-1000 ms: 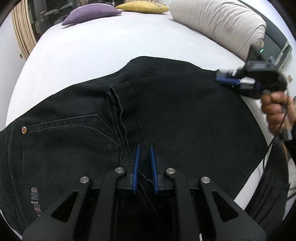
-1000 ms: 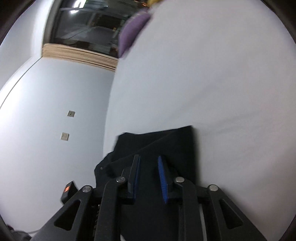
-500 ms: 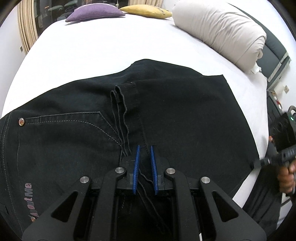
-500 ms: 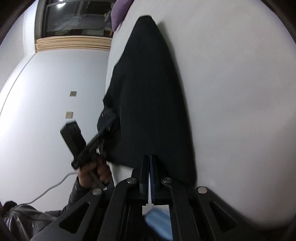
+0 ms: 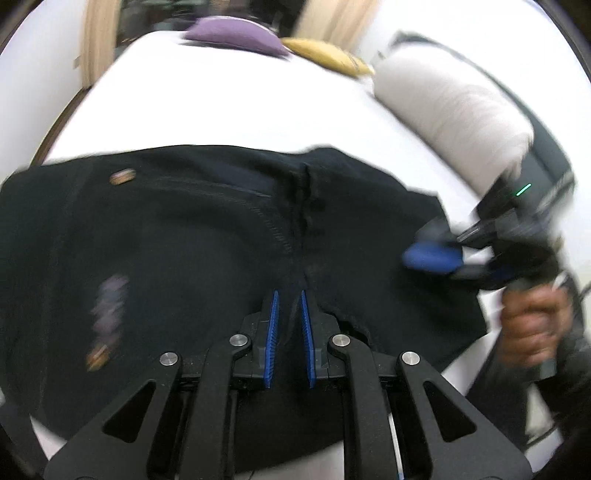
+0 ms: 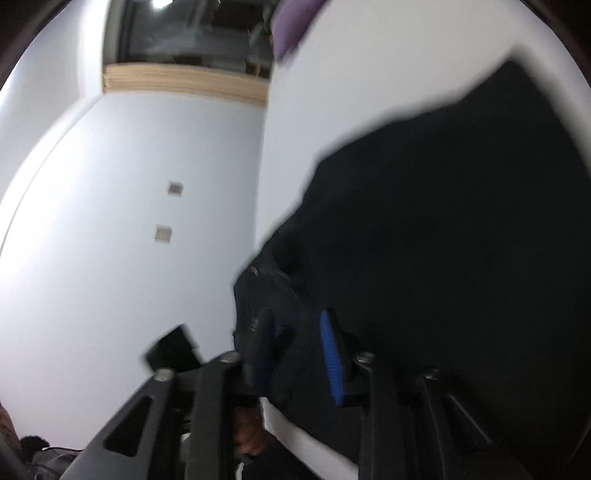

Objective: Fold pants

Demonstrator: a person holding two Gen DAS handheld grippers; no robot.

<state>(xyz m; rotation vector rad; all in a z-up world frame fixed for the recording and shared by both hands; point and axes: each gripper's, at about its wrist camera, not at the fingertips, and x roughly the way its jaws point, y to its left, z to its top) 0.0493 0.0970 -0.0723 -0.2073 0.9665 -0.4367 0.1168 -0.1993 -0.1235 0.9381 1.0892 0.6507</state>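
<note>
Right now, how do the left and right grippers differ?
The left gripper is shut on the black pants near the crotch seam; the right gripper has just been opening, fingers apart with cloth between them. The left looks sharp in its own view, the right blurred. Both have blue pads.

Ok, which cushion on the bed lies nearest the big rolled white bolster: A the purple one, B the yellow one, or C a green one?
B: in the left wrist view the yellow cushion lies right beside the end of the white bolster, while the purple cushion sits farther off; no green one shows on the bed.
</note>
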